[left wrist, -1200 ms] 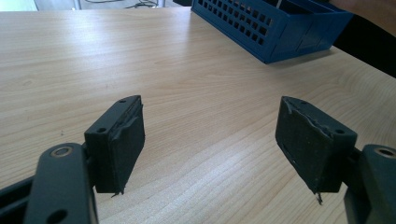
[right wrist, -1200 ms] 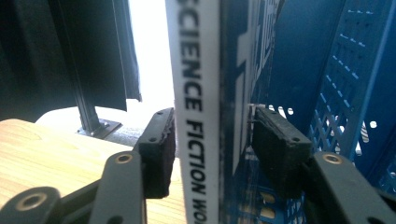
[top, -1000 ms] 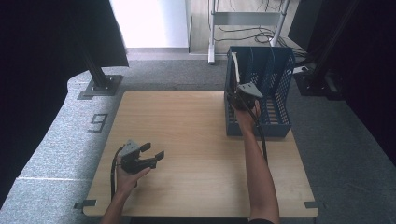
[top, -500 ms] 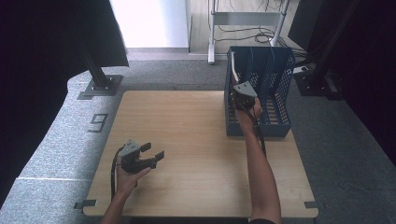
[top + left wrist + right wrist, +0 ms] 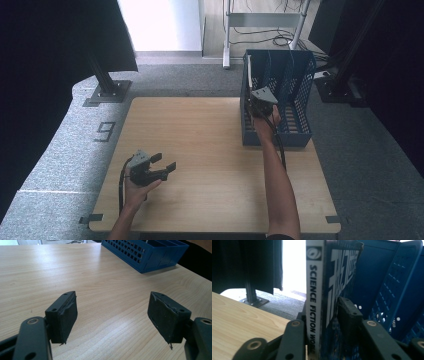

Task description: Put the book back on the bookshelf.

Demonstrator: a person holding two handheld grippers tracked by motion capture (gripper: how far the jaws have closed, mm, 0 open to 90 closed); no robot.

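The right gripper [image 5: 261,96] is at the blue file rack [image 5: 295,125], which stands on the far right part of the desk [image 5: 210,150]. In the right gripper view a book [image 5: 319,290] stands upright between the jaws, its white spine (with the words "SCIENCE FICTION") turned toward the camera. The book is inside the rack, in the compartment at the rack's left side as the high view shows it. The jaws have just been opening a little and the book is between them; one black pad [image 5: 347,315] lies close against the cover, but I cannot tell if both pads press on it.

The left gripper [image 5: 159,167] is well apart from the rack, low over the near left part of the desk. Its jaws are spread wide with only bare wood between them.
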